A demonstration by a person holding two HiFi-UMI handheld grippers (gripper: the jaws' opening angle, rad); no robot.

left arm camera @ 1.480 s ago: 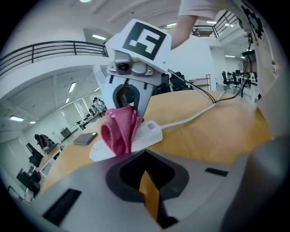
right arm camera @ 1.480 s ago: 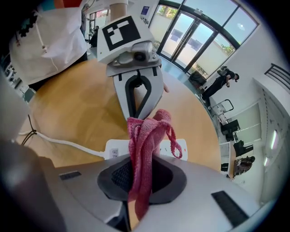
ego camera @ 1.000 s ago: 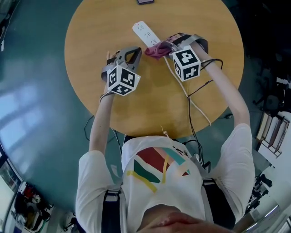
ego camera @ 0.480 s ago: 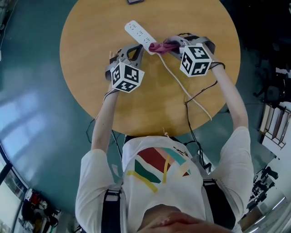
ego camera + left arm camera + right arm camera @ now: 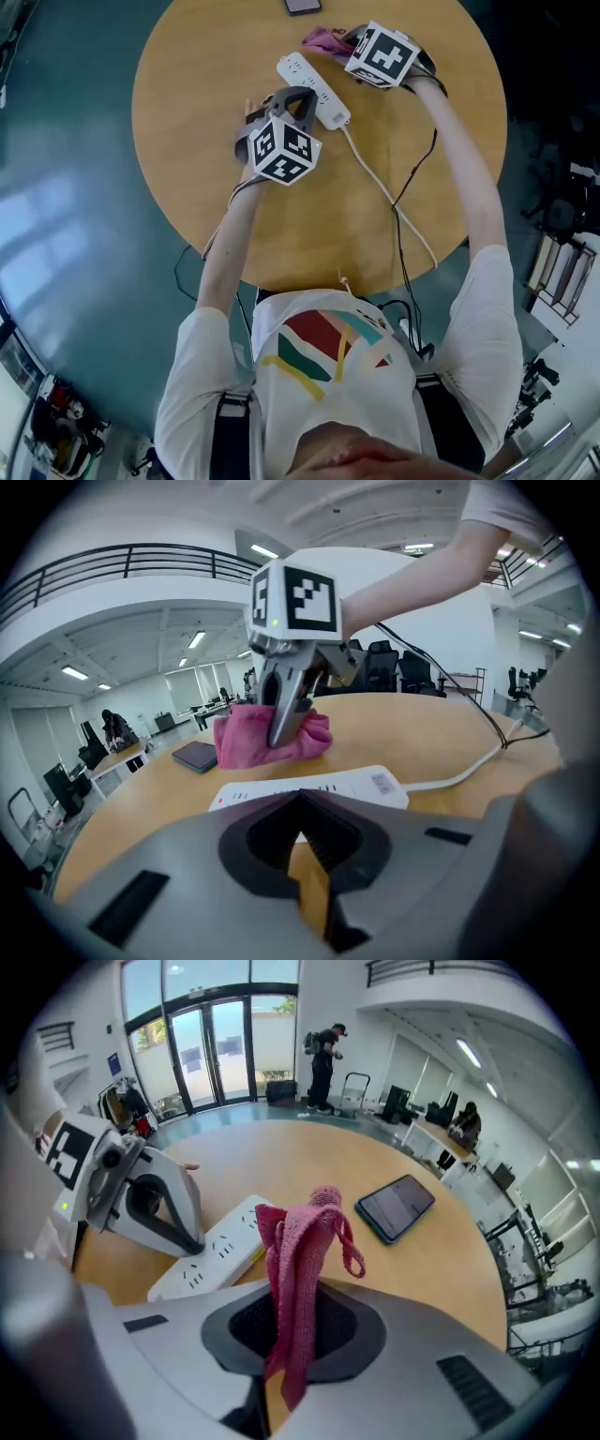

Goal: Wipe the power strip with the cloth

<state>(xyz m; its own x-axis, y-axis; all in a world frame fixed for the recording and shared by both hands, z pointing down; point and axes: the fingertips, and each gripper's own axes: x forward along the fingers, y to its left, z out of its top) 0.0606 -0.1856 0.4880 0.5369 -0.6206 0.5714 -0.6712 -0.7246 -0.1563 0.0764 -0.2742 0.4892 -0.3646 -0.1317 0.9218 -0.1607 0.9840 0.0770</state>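
Note:
The white power strip [image 5: 314, 87] lies slantwise on the round wooden table [image 5: 216, 112]. My left gripper [image 5: 304, 97] is shut and empty, its tips at the strip's near edge; in the left gripper view the strip [image 5: 314, 788] lies just past the closed jaws of the left gripper [image 5: 302, 808]. My right gripper [image 5: 350, 39] is shut on the pink cloth [image 5: 324, 39] beyond the strip's far side. The cloth [image 5: 246, 739] hangs bunched down to the tabletop. In the right gripper view the cloth [image 5: 302, 1241] sticks out of the right gripper [image 5: 284, 1326], with the strip [image 5: 217, 1252] behind it.
A dark phone [image 5: 302, 6] lies at the table's far edge, close to the cloth. The strip's white cable [image 5: 389, 202] runs across the table to its near right edge, next to a thin black cable [image 5: 412, 178]. Teal floor surrounds the table.
My right gripper has carried the cloth off the strip's near end to the far side, near the phone. My left gripper has moved forward to the strip's edge.

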